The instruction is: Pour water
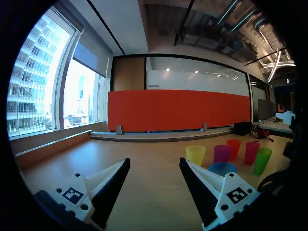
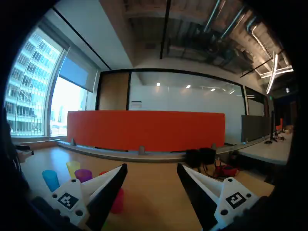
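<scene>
A broad desk (image 1: 154, 192) of pale, smooth wood runs to a long orange partition (image 1: 177, 109), flat and matte, that stands upright along its far edge, with a tall window (image 1: 81, 96) at the side.

In the left gripper view, the left claw (image 1: 154, 159) is held low over the desk, its two fingers spread wide apart with bare wood between them. Each finger is a white wedge with a black inner face, tapering to a point and carrying a square black-and-white marker.

In the right gripper view, the right claw (image 2: 151, 165), of the same build, is likewise spread apart and grips nothing.

Six translucent plastic cups, plain tapered tumblers standing upright, cluster on the desk beyond and to the right of the left claw. The yellow cup (image 1: 195, 154) stands nearest the gap, just past the tip of the right-hand finger. The purple cup (image 1: 222, 153), orange cup (image 1: 233, 148) and pink cup (image 1: 251, 152) line up farther right, and the green cup (image 1: 262, 159) is outermost. The blue cup (image 1: 222, 168) sits closest, partly hidden behind that finger.

From the right claw the cluster lies to the left: the blue cup (image 2: 51, 179), yellow cup (image 2: 72, 167) and purple cup (image 2: 83, 175) rise past the left-hand finger, and the pink cup (image 2: 118, 200) shows just beside its inner edge.
</scene>
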Demonstrator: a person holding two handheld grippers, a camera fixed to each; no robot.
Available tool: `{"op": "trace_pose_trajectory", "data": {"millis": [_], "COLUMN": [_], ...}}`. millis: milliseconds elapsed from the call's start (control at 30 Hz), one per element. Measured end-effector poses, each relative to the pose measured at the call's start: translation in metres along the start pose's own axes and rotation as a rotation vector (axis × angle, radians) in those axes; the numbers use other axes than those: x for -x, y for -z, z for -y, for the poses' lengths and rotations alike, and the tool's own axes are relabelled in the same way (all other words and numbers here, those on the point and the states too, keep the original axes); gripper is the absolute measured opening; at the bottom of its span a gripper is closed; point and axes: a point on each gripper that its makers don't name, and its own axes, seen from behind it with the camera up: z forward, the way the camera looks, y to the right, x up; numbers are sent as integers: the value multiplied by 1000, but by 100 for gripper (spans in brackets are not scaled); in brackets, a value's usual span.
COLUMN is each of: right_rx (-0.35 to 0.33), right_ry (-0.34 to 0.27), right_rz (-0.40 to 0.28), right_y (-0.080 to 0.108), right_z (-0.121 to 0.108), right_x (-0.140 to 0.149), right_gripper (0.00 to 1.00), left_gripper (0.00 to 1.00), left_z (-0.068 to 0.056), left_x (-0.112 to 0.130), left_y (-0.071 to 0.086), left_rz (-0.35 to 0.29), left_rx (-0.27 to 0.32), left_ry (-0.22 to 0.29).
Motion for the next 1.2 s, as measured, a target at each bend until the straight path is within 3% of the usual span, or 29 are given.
{"op": "trace_pose_trajectory", "data": {"millis": [467,1200], "right_rx": [4,22], "right_ry": [-2,-24], "right_rz": [18,53], "right_y": [1,1], "right_z": [-2,-15], "right_x": [34,58], "right_gripper": [100,100], "left_gripper": [95,95], "left_z": [0,0], "left_x": [1,0], "left_y": [0,0], "left_rz": [0,0], "left_rx": [0,0], "left_ry": [0,0]}}
